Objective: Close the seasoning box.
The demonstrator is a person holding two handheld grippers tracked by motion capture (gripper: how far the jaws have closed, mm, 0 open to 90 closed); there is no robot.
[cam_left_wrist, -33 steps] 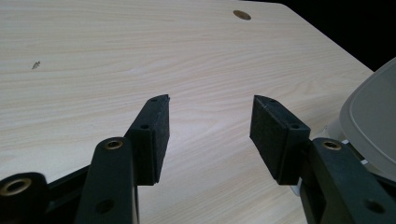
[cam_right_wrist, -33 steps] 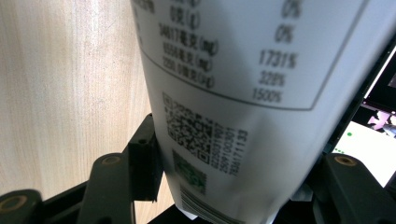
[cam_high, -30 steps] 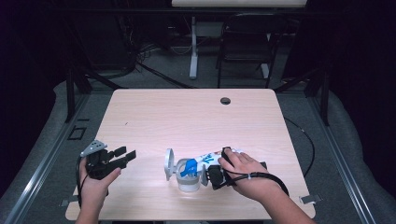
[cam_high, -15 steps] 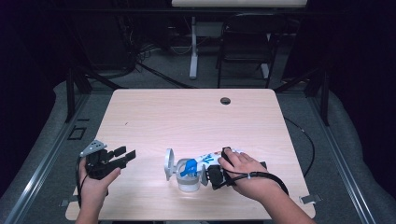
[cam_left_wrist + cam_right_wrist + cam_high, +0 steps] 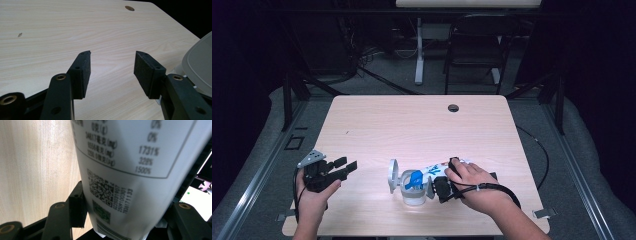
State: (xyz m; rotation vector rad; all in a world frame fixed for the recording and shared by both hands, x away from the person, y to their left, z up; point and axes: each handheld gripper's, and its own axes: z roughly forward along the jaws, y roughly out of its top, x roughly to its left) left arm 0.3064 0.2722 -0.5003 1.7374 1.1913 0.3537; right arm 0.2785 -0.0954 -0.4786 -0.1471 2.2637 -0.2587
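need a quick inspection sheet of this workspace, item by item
surface: pale wood-grain table, round grommet hole near the far edge
job's things: white tube with blue print lying tipped over a small white cup; grey hinged lid standing open
clutter: nothing seen
grippers: left tongs open, nothing between them, over bare table; right tongs closed on the tube
cables: black cable looping off the right edge
surroundings: dark room, black chair, white desk leg beyond the table
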